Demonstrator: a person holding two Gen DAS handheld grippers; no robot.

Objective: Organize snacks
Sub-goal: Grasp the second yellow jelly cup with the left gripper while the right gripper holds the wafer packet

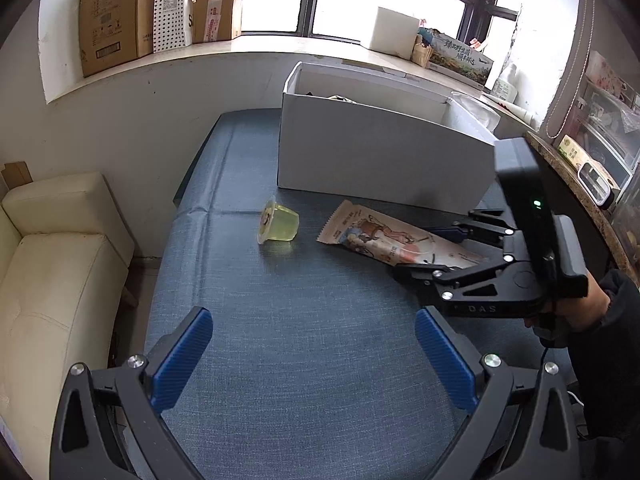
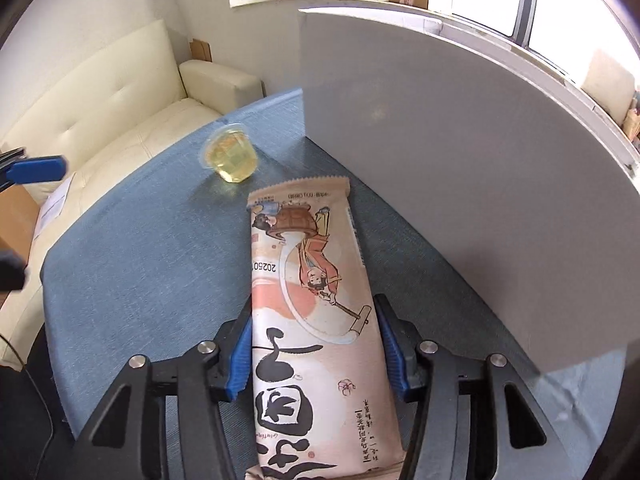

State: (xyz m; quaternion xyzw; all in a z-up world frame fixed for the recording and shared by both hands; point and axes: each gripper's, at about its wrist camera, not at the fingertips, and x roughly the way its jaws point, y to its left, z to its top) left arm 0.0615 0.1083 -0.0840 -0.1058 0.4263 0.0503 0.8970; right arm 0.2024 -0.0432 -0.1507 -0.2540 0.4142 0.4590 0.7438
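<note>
One white cardboard box [image 1: 384, 152] is standing open-topped on the desk [image 1: 304, 340], and only dark and pale scraps of its contents are peeking over its rim, too little to name. In front of the box's long wall, a snack packet [image 2: 316, 320] is lying flat, its crimped end pointing toward a jelly cup [image 1: 278, 226] that is resting on its side just beyond the packet, off the box's near-left corner.

The right gripper [image 2: 316, 344] is reaching in from the box's right end, angled steeply down at the desk, a person's hand [image 1: 580, 312] in a dark sleeve wrapping its handle. Its jaws are standing partly closed around the packet's lower half, with the blue pads [image 2: 240, 356] sitting against or just off the packet's long edges; whether they are pressing I cannot tell. The left gripper [image 1: 314, 356] is hovering over bare cloth well in front of the box, tilted downward, its jaws spread wide with nothing between them.

The packet is a long flat pillow pouch of pale pink and cream film, printed with a cartoon figure and large black brush characters. The cup is clear soft plastic, holding yellowish jelly under a printed foil lid. The box walls are looking smooth and matte. A blue woven cloth with fold creases is covering the desk, and the pads are showing fine ribbing.
</note>
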